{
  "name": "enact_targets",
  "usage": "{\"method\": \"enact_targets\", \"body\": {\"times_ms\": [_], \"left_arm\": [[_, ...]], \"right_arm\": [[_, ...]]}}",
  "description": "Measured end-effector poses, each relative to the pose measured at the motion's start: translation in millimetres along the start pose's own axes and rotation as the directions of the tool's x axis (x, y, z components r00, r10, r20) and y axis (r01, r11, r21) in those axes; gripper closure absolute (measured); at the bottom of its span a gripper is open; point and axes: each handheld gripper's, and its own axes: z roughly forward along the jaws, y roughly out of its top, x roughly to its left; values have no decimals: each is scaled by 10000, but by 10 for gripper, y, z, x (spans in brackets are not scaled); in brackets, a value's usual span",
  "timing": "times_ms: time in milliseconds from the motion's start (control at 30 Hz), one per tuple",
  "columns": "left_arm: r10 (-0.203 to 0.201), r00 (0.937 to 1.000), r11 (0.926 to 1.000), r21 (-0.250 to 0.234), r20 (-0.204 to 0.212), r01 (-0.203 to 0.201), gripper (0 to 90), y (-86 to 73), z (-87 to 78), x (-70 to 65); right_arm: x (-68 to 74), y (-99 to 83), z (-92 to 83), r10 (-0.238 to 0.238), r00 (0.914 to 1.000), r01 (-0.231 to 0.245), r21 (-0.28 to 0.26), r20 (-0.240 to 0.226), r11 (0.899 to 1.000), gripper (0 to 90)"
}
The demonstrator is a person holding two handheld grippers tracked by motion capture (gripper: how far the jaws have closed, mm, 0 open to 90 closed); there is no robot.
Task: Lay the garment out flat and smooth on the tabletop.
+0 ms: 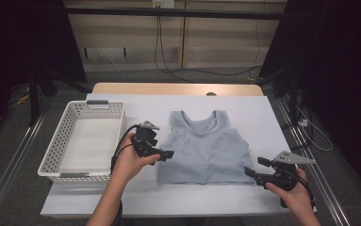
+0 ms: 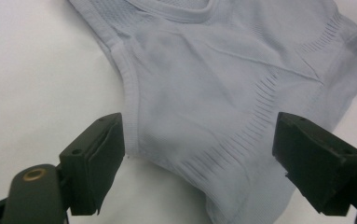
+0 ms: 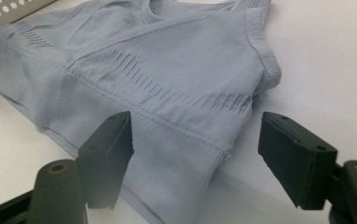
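A pale grey-blue sleeveless top [image 1: 204,150] lies flat on the white table cover, neck toward the far side. My left gripper [image 1: 163,149] is at the top's left side, just below the armhole. In the left gripper view its jaws [image 2: 199,158] stand wide apart over the top [image 2: 223,84], pressing on nothing. My right gripper [image 1: 255,167] is at the hem's right corner. In the right gripper view that gripper [image 3: 197,154] is open too, with the corner of the top [image 3: 167,70] lying loose between the pads.
A white perforated basket [image 1: 55,155] with nothing in it stands to the left of the top; its wall shows in the right gripper view [image 3: 8,14]. The white cover [image 1: 263,108] lies on a wooden table [image 1: 178,88]. Cables run across the floor beyond.
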Motion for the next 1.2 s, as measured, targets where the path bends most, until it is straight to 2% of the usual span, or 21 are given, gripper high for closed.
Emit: {"method": "enact_targets", "body": {"times_ms": [133, 200, 267, 467, 633, 667, 833, 867, 1200], "left_arm": [[-87, 10000, 9995, -290, -42, 86, 156, 22, 1, 76], [14, 9998, 9996, -271, -188, -19, 146, 24, -10, 109], [-186, 9996, 9987, -481, -234, 174, 140, 11, -7, 127], [-164, 9994, 9988, -473, -308, 149, 125, -5, 5, 154], [-190, 9995, 9986, -506, -254, 177, 120, -14, 11, 159], [-91, 9996, 9990, -429, -286, 78, 120, -14, 3, 171], [-300, 9988, 9977, -620, -379, 276, 117, -27, -8, 188], [-237, 9990, 9983, -537, -367, 217, 115, -29, -13, 196], [-282, 9988, 9980, -574, -400, 259, 113, -48, 13, 200]], "right_arm": [[5, 2, 9, 32, 10000, -32, -18, -30, 10000, 251], [12, 11, 17, 31, 10000, -32, -23, -78, 10000, 240], [27, 22, 25, 18, 10000, -19, -80, -98, 10000, 225], [100, 75, 52, 12, 9993, -22, -273, -362, 9996, 197], [177, 93, 93, -159, 9982, 145, -238, -573, 9996, 187], [188, 96, 101, -168, 9981, 155, -220, -600, 9996, 187], [238, 118, 135, -156, 9970, 134, -296, -755, 9995, 176], [253, 128, 148, -185, 9969, 161, -309, -768, 9994, 174], [384, 188, 281, -500, 9935, 488, -142, -1022, 9987, 165]]}}
